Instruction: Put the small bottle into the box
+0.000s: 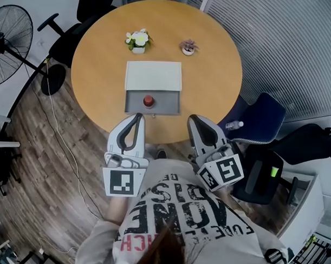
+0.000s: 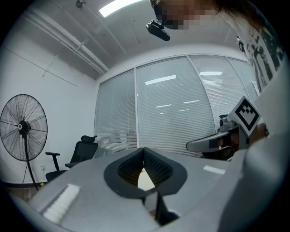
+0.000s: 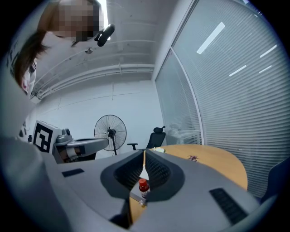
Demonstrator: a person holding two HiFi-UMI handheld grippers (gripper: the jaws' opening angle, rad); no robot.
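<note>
A small bottle with a red cap (image 1: 148,101) stands upright inside the grey box (image 1: 169,103), whose white lid (image 1: 154,75) lies open behind it. The box sits on the round wooden table (image 1: 97,72). My left gripper (image 1: 137,119) and right gripper (image 1: 193,121) are both held at the table's near edge, short of the box, with their jaws together and nothing in them. In the right gripper view the jaws (image 3: 144,155) meet at the tip, and the bottle (image 3: 143,186) shows through the gap below. In the left gripper view the shut jaws (image 2: 144,152) point over the table towards the blinds.
Two small potted plants (image 1: 138,41) (image 1: 188,47) stand at the table's far side. A standing fan (image 1: 10,42) and a black office chair (image 1: 66,38) are on the left. A blue chair (image 1: 261,118) with a clear bottle (image 1: 234,125) on it stands at the right.
</note>
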